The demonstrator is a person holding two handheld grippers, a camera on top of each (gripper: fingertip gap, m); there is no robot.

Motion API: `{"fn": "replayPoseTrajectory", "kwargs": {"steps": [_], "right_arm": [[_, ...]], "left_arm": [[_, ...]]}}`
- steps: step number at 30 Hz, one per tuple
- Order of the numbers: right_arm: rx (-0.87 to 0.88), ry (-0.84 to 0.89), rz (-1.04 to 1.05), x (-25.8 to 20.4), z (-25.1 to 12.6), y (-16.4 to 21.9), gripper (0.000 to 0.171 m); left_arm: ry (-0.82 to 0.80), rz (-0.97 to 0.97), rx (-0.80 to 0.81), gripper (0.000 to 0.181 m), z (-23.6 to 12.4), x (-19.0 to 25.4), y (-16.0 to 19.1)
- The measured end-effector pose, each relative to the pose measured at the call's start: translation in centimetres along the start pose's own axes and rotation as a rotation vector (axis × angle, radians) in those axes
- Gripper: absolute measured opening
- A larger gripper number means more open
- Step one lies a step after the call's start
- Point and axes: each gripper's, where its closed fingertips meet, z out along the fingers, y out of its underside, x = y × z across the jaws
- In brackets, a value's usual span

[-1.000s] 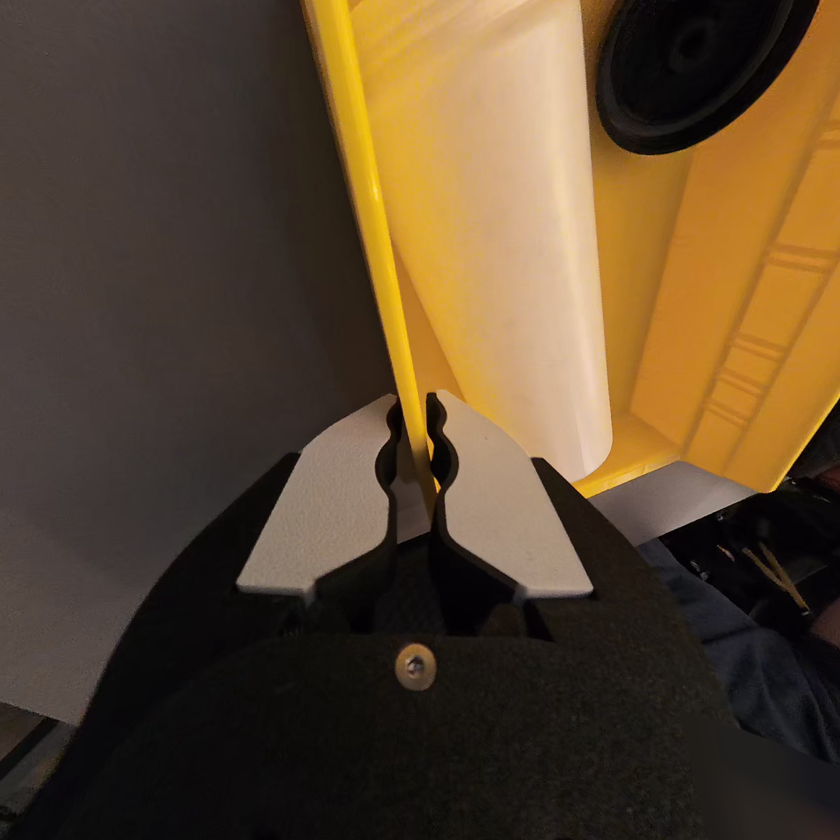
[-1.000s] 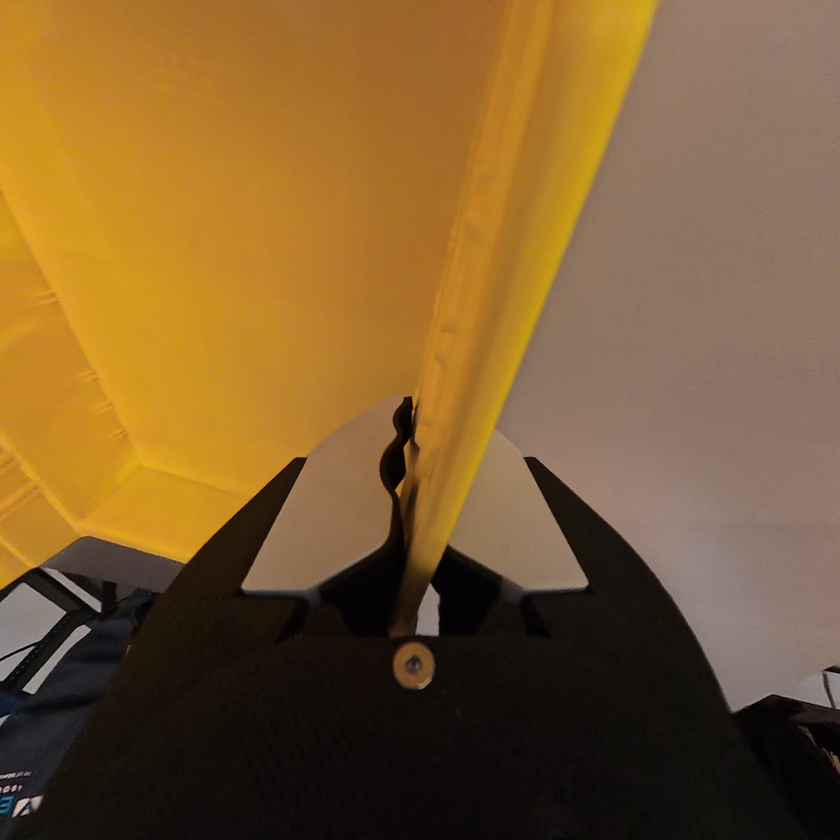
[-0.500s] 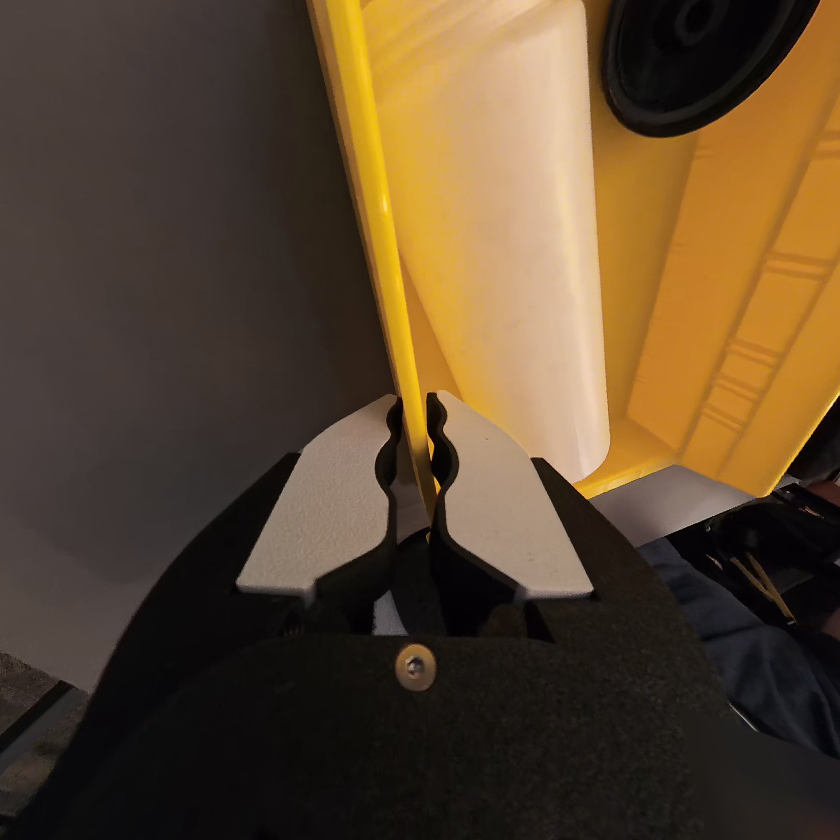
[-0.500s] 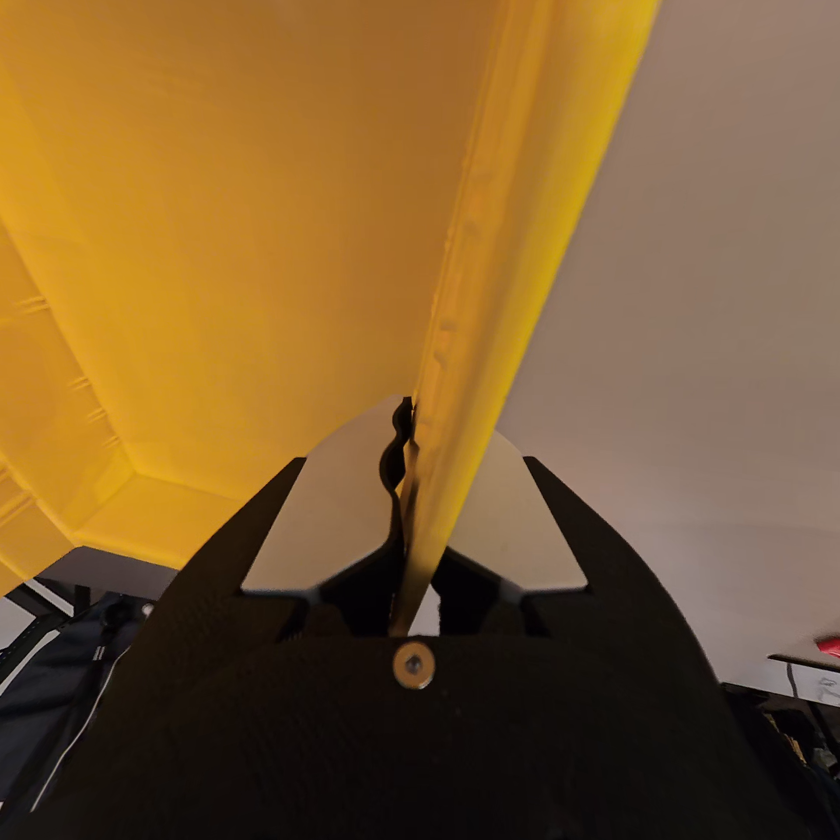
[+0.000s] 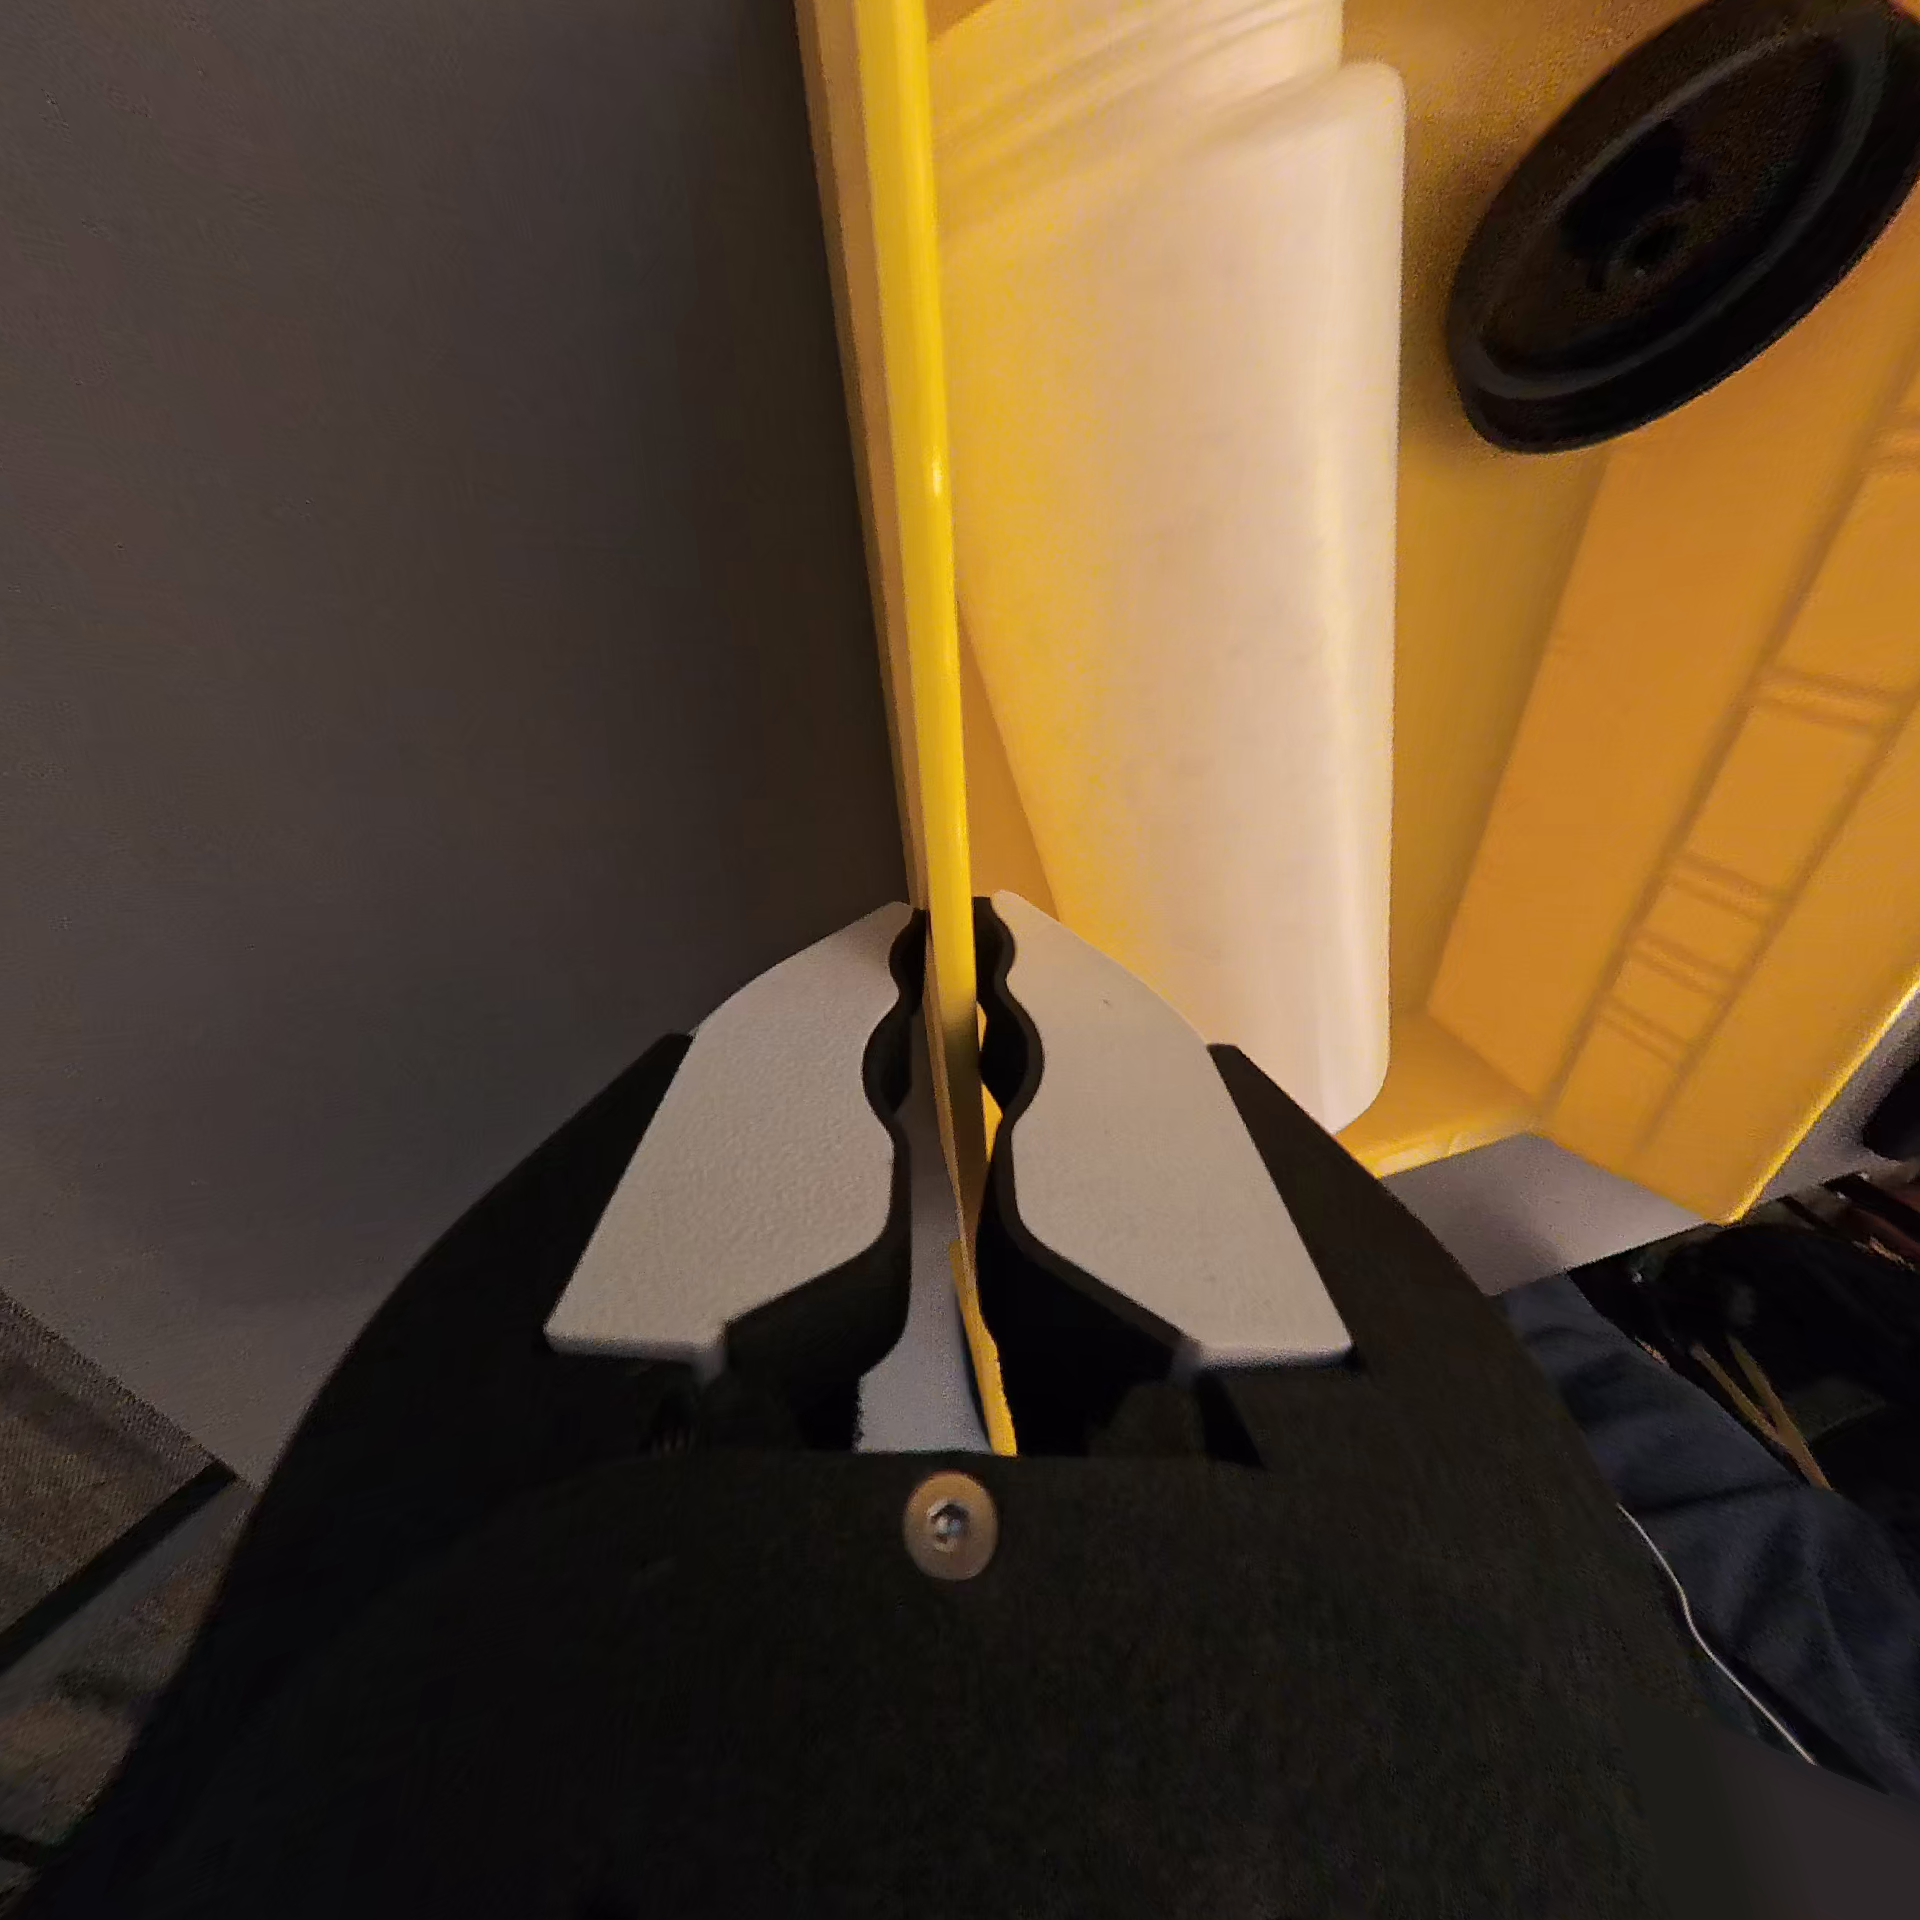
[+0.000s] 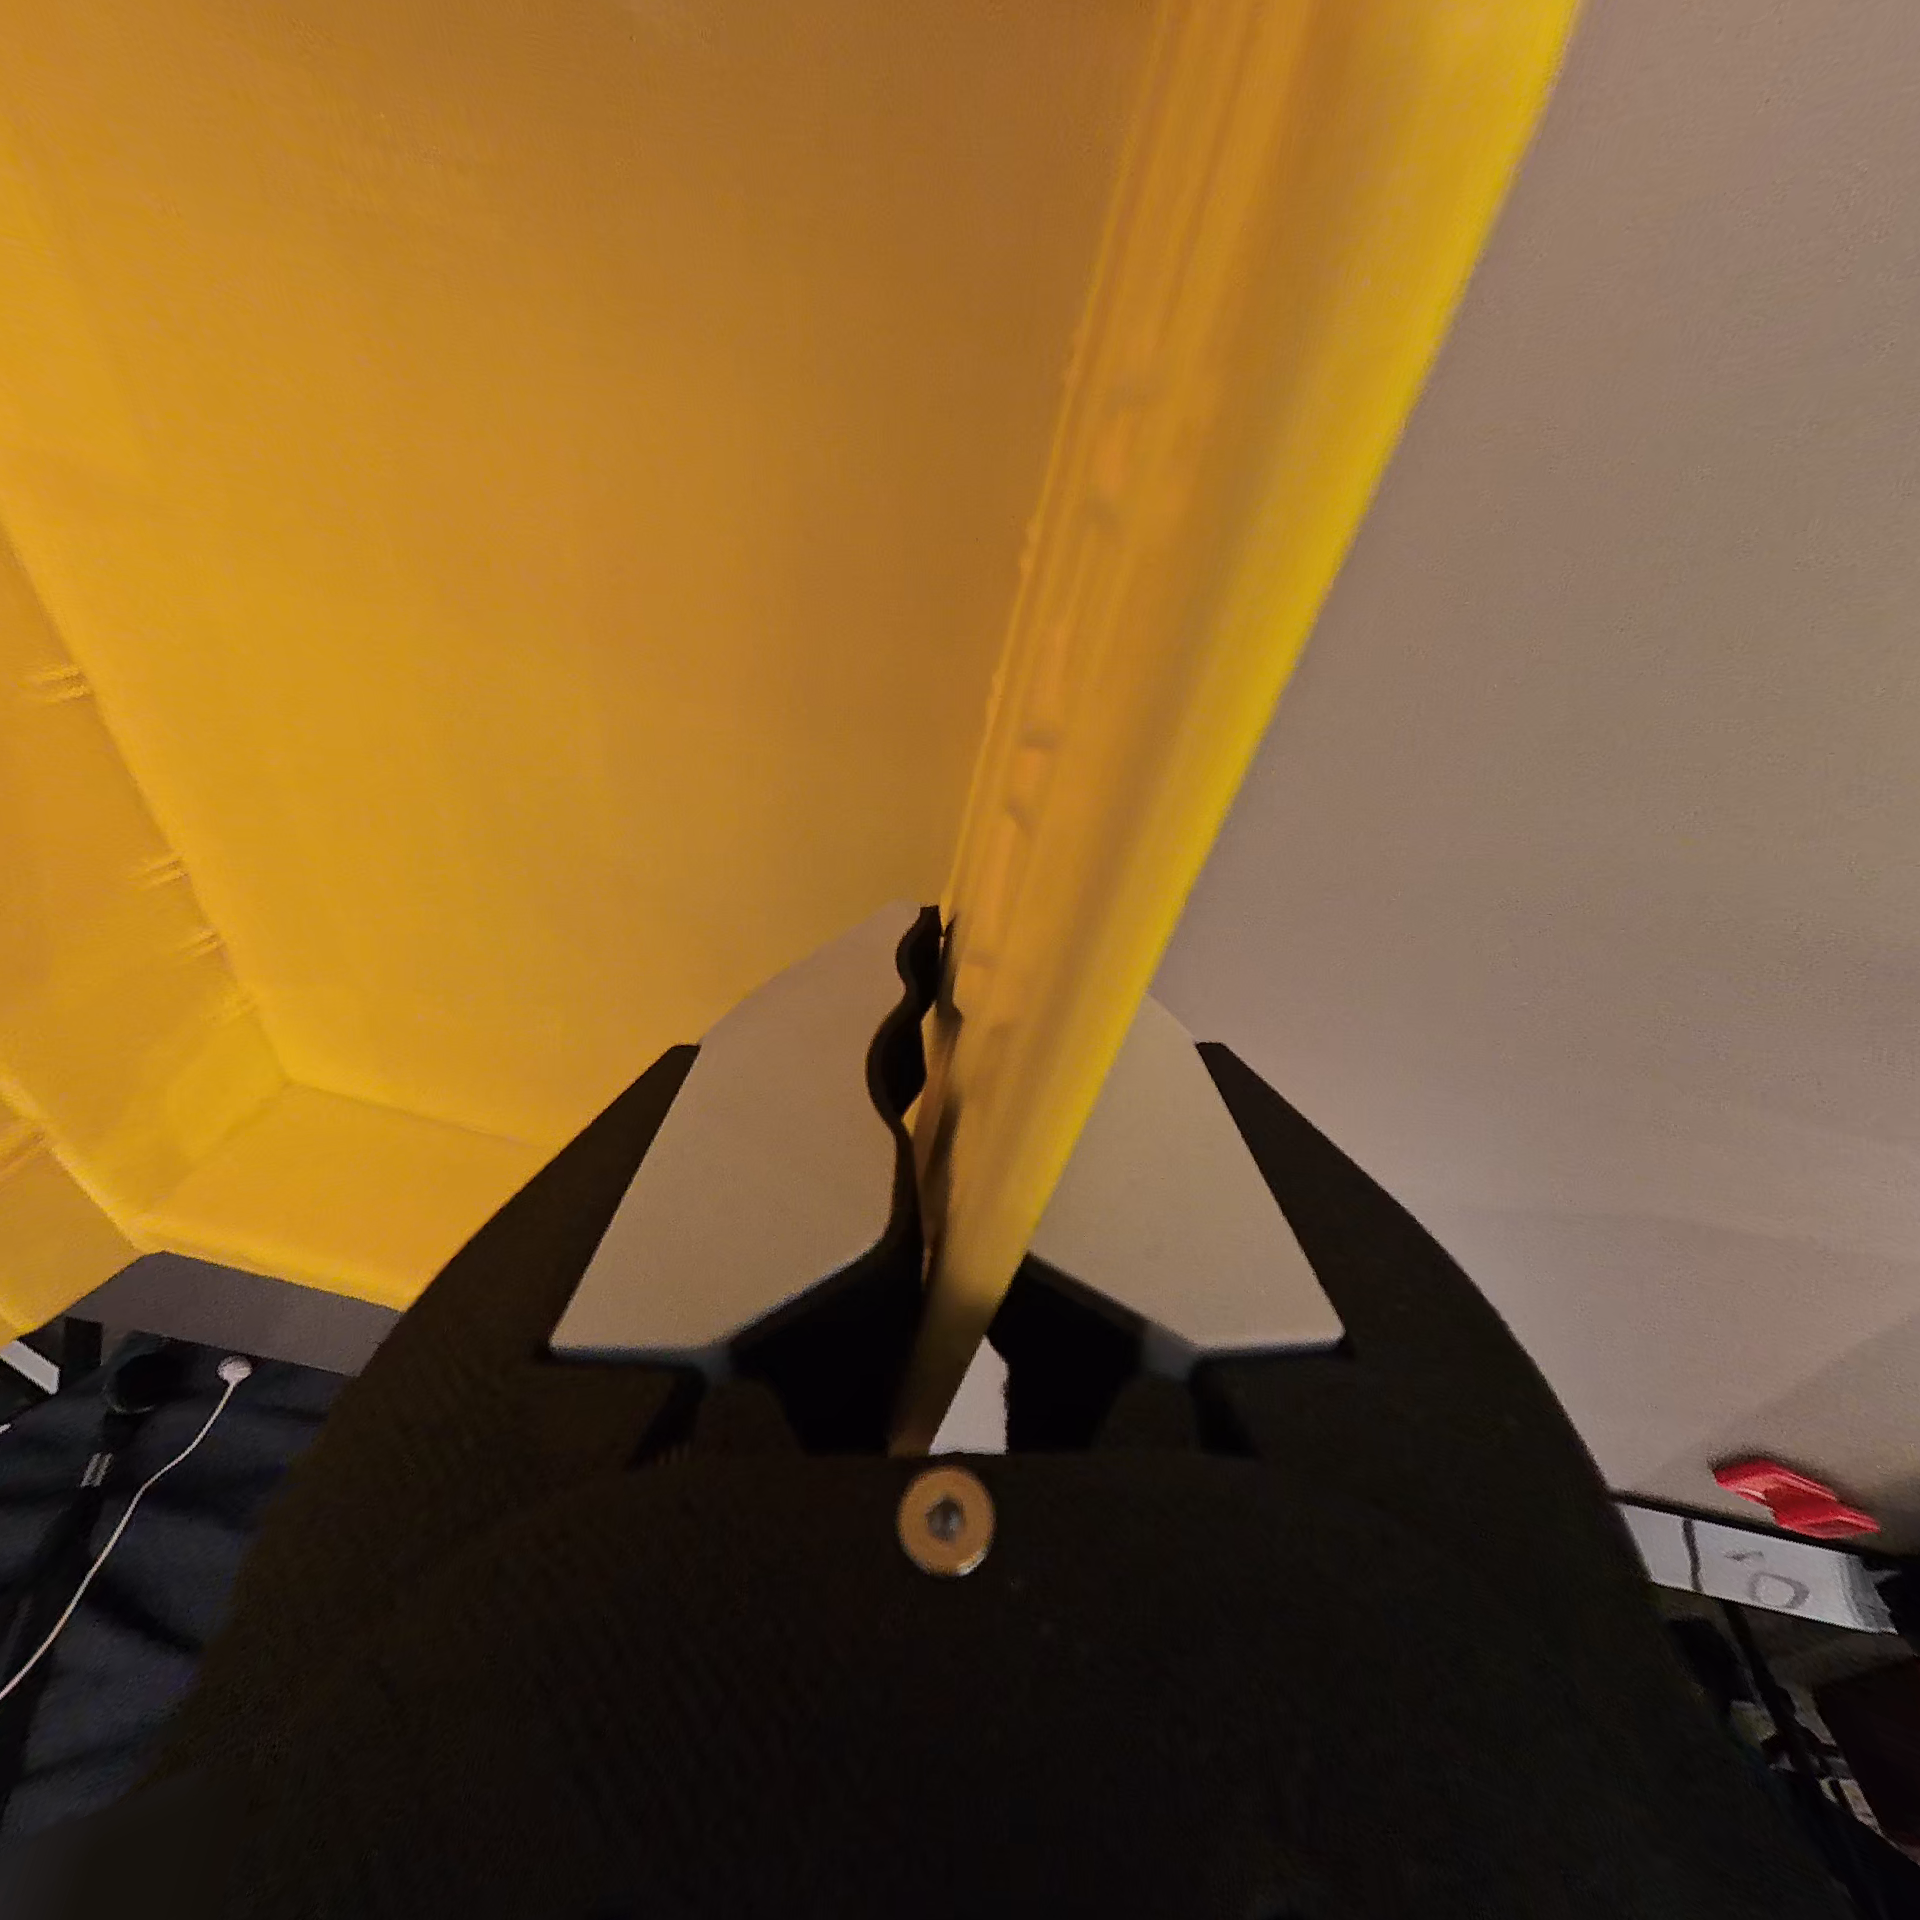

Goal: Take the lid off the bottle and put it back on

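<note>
Your left hand-held gripper [image 5: 951, 925] and right hand-held gripper [image 6: 940, 920] each clench the yellow tray [image 5: 1662, 831] rim; inside the tray: white bottle [image 5: 1174, 520], black lid [image 5: 1673, 218] beside it.

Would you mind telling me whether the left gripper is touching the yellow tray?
Touching: the left wrist view shows the left gripper shut on the yellow tray's thin rim.

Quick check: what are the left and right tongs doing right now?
Left tongs: shut on the yellow tray's rim.
Right tongs: shut on the yellow tray's opposite rim.
</note>
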Motion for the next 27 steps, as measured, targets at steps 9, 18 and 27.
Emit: {"fn": "replayPoseTrajectory", "kwargs": {"steps": [9,18,27], "right_arm": [[0.008,0.011,-0.026,0.5,-0.1,-0.2,0.005],[-0.014,0.063,-0.072,1.1,-0.1,0.5,0.019],[0.238,0.178,-0.149,1.4,-5.4,-1.0,0.027]], "left_arm": [[-0.013,-0.03,0.026,0.006,-0.6,-2.0,0.0],[0.04,-0.046,0.139,0.006,-2.3,-2.2,-0.5],[0.075,0.044,0.396,0.036,-8.8,0.5,-0.9]]}}
